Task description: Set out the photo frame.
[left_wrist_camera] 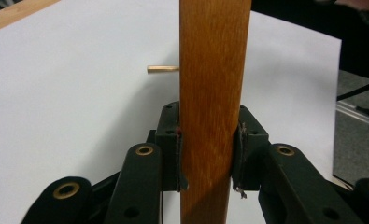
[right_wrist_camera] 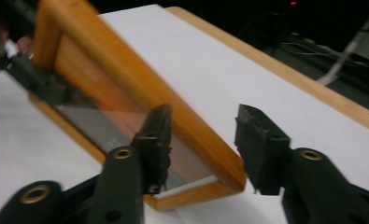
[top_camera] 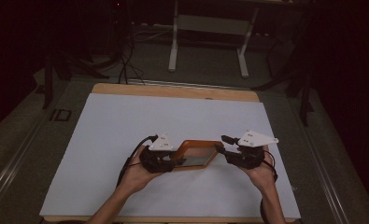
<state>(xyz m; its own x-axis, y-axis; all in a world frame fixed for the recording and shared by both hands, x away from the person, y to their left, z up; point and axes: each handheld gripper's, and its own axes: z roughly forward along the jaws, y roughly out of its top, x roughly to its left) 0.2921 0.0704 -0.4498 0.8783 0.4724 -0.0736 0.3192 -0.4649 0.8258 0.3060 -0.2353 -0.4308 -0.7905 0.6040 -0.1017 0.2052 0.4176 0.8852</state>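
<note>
Wooden picture frame (top_camera: 198, 154) sits pinched tight in the left gripper (top_camera: 166, 161); the right gripper (top_camera: 231, 154) is spread apart around its other end.

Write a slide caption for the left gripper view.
Left gripper shut on the wooden frame above the white sheet.

A wooden picture frame (top_camera: 198, 153) with an orange-brown rim and a glass pane sits near the front edge of the table (top_camera: 173, 89), over its white sheet. It is tilted, its left side clamped and raised off the sheet.
</note>
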